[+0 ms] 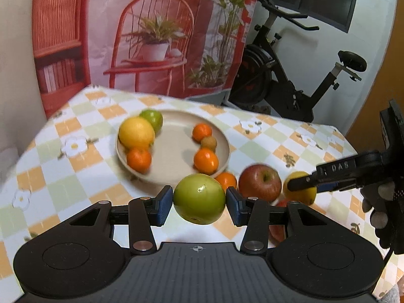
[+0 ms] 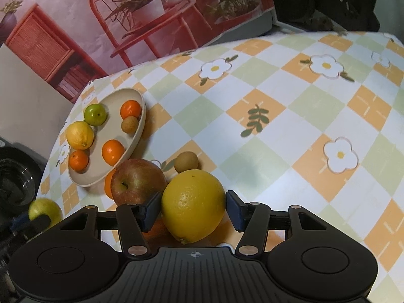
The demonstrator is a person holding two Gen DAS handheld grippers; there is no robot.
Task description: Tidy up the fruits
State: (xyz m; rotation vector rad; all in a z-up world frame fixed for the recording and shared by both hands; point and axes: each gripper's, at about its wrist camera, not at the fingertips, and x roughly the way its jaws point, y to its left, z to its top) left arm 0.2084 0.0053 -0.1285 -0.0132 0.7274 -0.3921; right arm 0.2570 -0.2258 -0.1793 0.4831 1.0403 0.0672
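My left gripper (image 1: 199,202) is shut on a green apple (image 1: 199,198), both blue pads pressing its sides just in front of the beige plate (image 1: 174,166). The plate holds a lemon (image 1: 136,132), a green fruit (image 1: 152,118), three oranges and a small brown fruit (image 1: 209,142). My right gripper (image 2: 193,209) is shut on a large yellow citrus (image 2: 193,205). Next to that citrus lie a red apple (image 2: 137,180), a half-hidden orange (image 2: 108,183) and a small brown fruit (image 2: 186,161) on the checked cloth (image 2: 277,116). The green apple (image 2: 44,210) also shows at the right wrist view's left edge.
A printed backdrop (image 1: 151,38) hangs behind the table and an exercise bike (image 1: 290,80) stands at the back right. A dark glass dish (image 2: 12,184) sits off the table's left side. The checked cloth stretches bare to the right of the fruit.
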